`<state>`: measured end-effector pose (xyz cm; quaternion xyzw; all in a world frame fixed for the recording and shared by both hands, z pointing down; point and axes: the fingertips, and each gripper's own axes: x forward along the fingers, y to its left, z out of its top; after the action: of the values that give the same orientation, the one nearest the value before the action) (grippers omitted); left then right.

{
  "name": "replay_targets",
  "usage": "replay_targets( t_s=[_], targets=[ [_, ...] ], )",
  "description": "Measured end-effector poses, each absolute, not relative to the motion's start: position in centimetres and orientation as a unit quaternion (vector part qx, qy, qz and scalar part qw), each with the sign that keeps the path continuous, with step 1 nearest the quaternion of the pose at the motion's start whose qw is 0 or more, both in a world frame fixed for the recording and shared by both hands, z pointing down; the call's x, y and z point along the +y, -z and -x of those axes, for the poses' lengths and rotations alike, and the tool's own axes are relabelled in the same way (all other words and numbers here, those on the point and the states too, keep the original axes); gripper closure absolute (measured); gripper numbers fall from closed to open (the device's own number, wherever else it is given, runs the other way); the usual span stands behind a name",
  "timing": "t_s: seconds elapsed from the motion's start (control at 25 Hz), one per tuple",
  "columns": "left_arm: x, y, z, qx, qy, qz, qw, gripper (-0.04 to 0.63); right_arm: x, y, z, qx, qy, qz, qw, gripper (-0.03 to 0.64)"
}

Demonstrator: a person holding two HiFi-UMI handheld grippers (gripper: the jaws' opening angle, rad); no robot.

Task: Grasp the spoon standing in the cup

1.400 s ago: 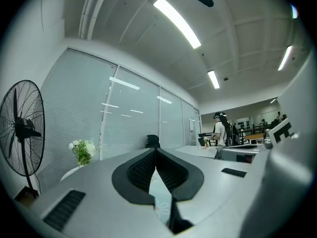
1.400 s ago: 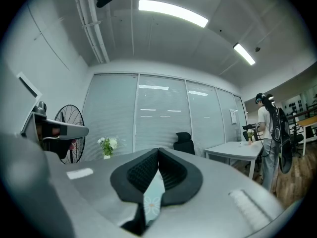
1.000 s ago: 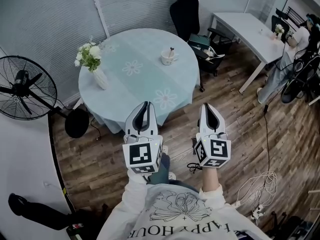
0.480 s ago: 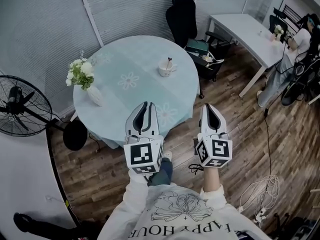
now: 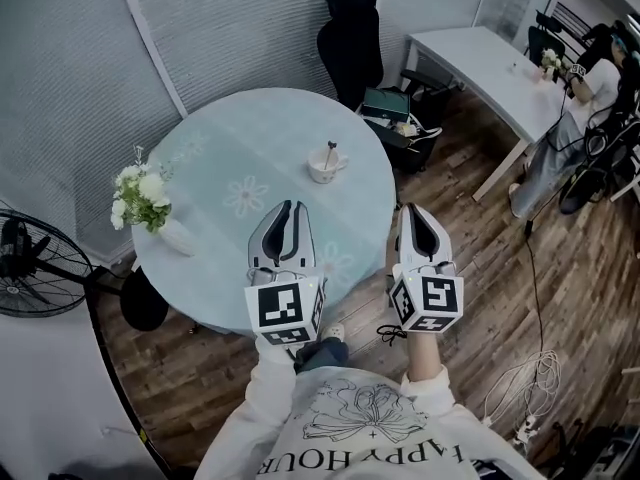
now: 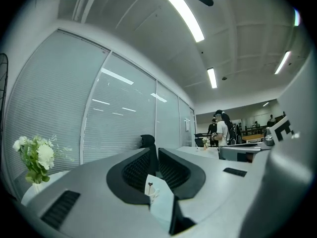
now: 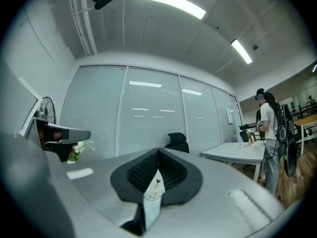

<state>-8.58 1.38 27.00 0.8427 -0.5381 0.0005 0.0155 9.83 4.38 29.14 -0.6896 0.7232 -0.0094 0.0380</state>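
The spoon [image 5: 331, 149] stands in the cup [image 5: 323, 168], well ahead of your slightly parted left gripper [image 5: 285, 208] and empty, closed right gripper [image 5: 415, 210].

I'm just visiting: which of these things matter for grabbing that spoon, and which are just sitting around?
Part of the job: spoon, cup, left gripper, right gripper.
Just lying about: flower vase, fan, office chair, white desk.

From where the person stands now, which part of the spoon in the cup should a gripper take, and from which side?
Take the spoon by its upper handle, the only part that shows above the rim of the cup. It stands near upright and its bowl end is hidden inside, so coming down from above, one jaw on each side of the handle, looks best.
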Motion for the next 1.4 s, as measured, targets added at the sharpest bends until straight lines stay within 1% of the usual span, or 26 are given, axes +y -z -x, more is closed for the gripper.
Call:
replay_targets(
  t_s=[0.32, 0.68, 1.04, 1.4],
  targets=[
    [-5.0, -28.1, 8.1, -0.532, -0.011, -0.846, 0.021, 0.551, -1.4, -30.2, -10.2, 0.720, 0.021, 0.693, 0.037, 0.606],
    [-8.9, -30.2, 7.3, -0.535, -0.028, -0.844, 0.037, 0.546, -5.3, -32.4, -11.1, 0.722, 0.041, 0.691, 0.023, 0.606],
    [-15.1, -31.6, 5.5, -0.542, -0.041, -0.838, 0.047, 0.536, -12.3, -33.4, -12.6, 0.733, 0.049, 0.678, 0.018, 0.606],
    [-20.1, -35.4, 3.3, -0.557, -0.076, -0.824, 0.071, 0.528, -18.4, -35.9, -13.7, 0.763, 0.057, 0.644, -0.004, 0.606]
  ],
)
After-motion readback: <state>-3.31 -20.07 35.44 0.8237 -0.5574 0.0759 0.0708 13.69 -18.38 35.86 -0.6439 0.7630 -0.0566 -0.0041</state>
